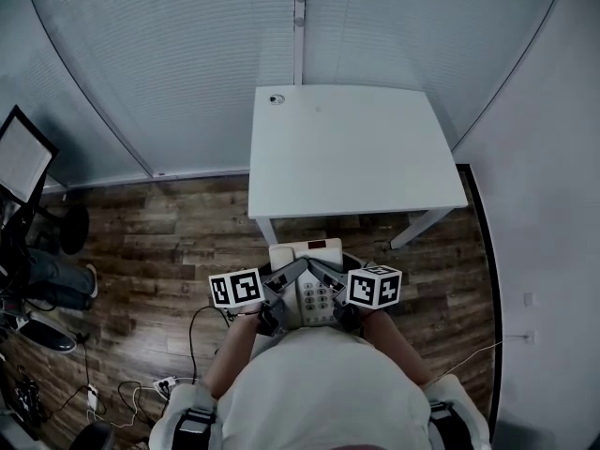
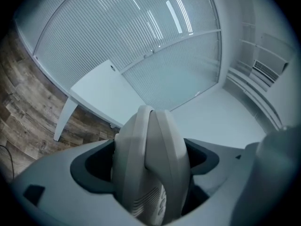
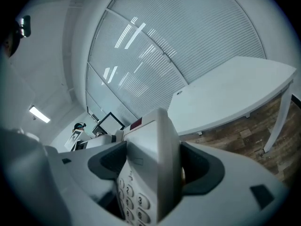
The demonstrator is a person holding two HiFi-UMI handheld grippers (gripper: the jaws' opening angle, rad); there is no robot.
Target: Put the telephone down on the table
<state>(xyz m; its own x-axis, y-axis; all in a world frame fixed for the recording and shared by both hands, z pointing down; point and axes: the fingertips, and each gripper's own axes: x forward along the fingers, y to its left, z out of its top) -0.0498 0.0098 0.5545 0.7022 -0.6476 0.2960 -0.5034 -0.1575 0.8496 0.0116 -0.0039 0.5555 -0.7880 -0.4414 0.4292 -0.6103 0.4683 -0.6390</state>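
A cream desk telephone (image 1: 310,279) with a keypad and a small red display is held in the air over the wooden floor, in front of the white table (image 1: 352,148). My left gripper (image 1: 281,293) is shut on its left side, where the handset (image 2: 150,168) fills the space between the jaws. My right gripper (image 1: 330,289) is shut on its right side, with the keypad body (image 3: 148,173) clamped between the jaws. The table top is bare except for a small round fitting (image 1: 276,99) at its far left corner.
Glass walls with blinds (image 1: 187,54) stand behind the table. Cables and a power strip (image 1: 164,384) lie on the floor at the lower left. A monitor (image 1: 21,155), a chair base and a seated person's legs (image 1: 52,279) are at the far left. A white wall (image 1: 553,232) runs along the right.
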